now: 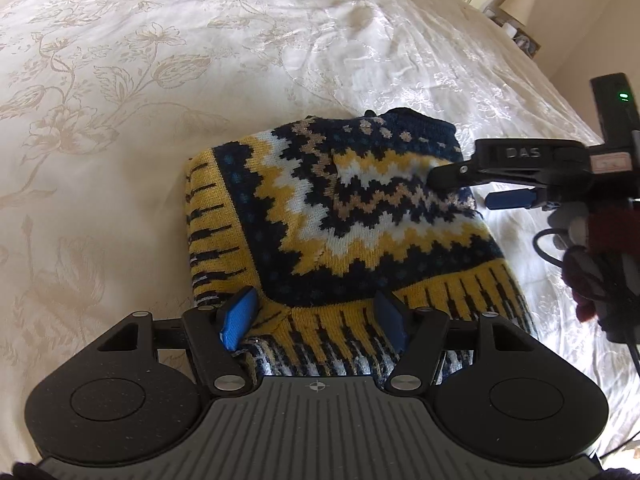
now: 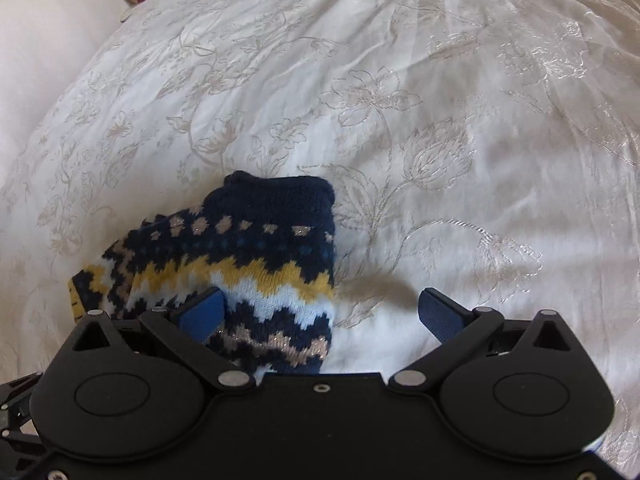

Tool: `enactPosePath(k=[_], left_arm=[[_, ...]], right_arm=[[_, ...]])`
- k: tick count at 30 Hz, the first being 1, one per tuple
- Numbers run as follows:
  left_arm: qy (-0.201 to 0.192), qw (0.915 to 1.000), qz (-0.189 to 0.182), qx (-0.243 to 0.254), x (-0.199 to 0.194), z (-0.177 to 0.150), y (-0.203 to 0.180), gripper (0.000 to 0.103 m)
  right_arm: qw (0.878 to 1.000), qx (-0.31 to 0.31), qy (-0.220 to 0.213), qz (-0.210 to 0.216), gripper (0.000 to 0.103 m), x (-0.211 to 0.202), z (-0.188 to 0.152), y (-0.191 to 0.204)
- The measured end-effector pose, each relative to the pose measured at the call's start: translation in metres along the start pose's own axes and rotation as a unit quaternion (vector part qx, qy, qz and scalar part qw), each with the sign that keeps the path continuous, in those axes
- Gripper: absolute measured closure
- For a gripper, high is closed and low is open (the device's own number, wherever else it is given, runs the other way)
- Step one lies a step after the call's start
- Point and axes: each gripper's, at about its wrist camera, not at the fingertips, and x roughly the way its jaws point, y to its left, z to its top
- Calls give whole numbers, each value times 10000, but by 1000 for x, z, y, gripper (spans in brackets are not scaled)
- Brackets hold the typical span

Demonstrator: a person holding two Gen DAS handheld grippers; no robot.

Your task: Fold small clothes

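Two hand-held grippers work a patterned knit sweater [image 1: 344, 216] that lies folded into a compact block on a cream floral bedspread [image 1: 120, 100]. The left gripper [image 1: 316, 320] sits at the near hem with its blue pads [image 1: 239, 322] spread apart, straddling the striped band without pinching it. The right gripper [image 2: 320, 312] rests at the sweater's side edge, fingers likewise wide apart; one pad appears to lie on the knit, though the angle leaves contact uncertain. A bedside lamp [image 1: 518, 2] stands in the far corner. Judging by the tidy bundle, the folding looks largely complete, at the smoothing or releasing stage. Any next move calls for closing on an edge, or lifting clear without disturbing the layers.
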Motion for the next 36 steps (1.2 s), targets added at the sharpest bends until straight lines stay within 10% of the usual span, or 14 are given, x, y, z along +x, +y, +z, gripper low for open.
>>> enactPosePath(k=[6, 18, 36], left_arm=[[17, 10000, 5, -14, 0, 1, 0, 40], [42, 10000, -9, -27, 0, 2, 0, 40], [74, 9994, 119, 304, -1, 0, -12, 24]], right_arm=[[9977, -386, 499, -265, 0, 29, 6, 3], [9982, -546, -115, 205, 1, -55, -40, 2], [9921, -1212, 203, -233, 1, -32, -85, 12]])
